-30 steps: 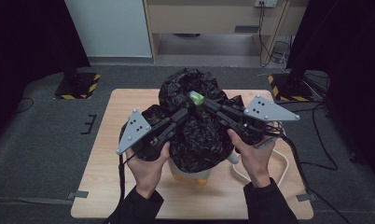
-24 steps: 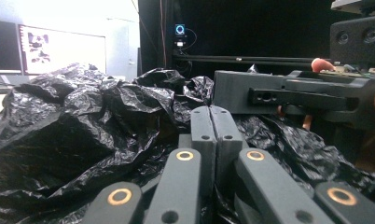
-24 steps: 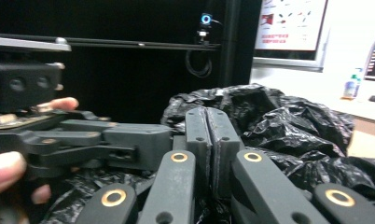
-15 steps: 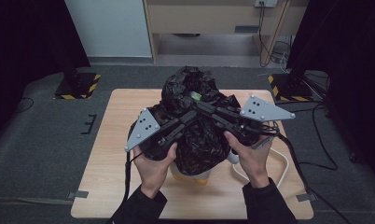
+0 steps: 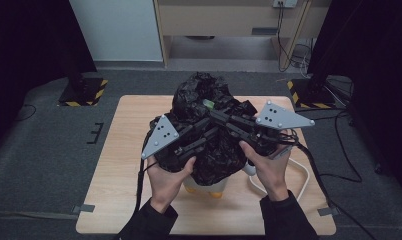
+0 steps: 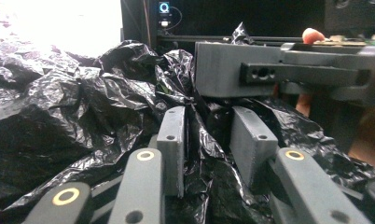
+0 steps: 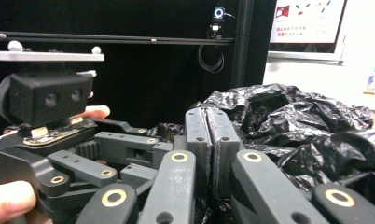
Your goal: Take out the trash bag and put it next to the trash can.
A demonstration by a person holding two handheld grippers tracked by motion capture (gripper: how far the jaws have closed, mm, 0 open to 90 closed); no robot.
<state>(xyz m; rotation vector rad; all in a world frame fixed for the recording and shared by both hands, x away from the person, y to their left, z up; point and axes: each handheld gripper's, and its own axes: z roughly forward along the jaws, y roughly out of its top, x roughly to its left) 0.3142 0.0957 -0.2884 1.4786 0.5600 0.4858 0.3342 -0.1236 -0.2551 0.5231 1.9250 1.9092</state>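
Note:
A crumpled black plastic bag (image 5: 199,92) lies heaped over a white and yellow object (image 5: 204,189) on the wooden table (image 5: 119,165). A small green piece (image 5: 207,104) shows at the bag's top. My left gripper (image 5: 209,129) reaches into the bag's middle from the left. Its jaws have just been opening and stand apart in the left gripper view (image 6: 209,116), with a loose fold of the bag (image 6: 83,107) between them. My right gripper (image 5: 212,113) crosses in from the right, jaws pressed together (image 7: 207,114), with black film bunched just below the pads.
A white cable (image 5: 299,170) loops on the table by the right hand. Black stands with yellow-striped bases (image 5: 81,92) flank the table's far corners. The left gripper's camera block (image 7: 50,100) sits close beside the right jaws.
The left gripper has shifted a little toward the bag's middle and its jaws have parted. The bag has bunched higher and covers more of the green piece. The right gripper has stayed put.

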